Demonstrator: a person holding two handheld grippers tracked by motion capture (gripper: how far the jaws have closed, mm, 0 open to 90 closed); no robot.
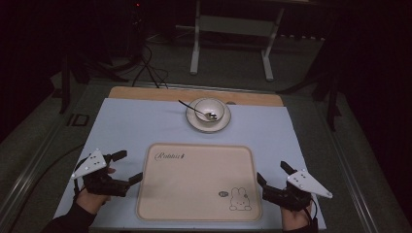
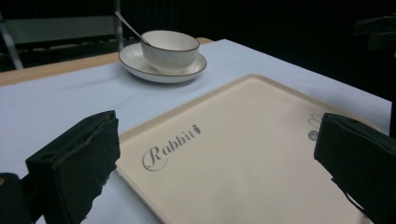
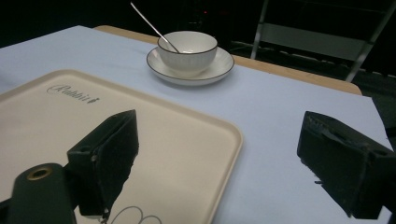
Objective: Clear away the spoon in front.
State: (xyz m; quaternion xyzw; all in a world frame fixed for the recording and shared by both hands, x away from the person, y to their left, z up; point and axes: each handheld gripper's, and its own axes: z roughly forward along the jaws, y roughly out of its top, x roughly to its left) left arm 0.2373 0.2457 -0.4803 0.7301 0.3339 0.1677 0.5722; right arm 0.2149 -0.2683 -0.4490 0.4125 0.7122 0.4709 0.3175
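Jaws spread wide, both grippers, flanking smooth cream rounded-rectangle tray (image 1: 194, 194); ribbed white bowl (image 1: 210, 110) beyond.

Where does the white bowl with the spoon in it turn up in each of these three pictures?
High view: the bowl sits top centre on its saucer, beyond the cream tray.
Left gripper view: the bowl is upper left of centre, past the tray's far corner.
Right gripper view: the bowl is at top centre, beyond the tray.
Shared landmark: the "Rabbit" lettering on the tray, on the side facing the bowl.
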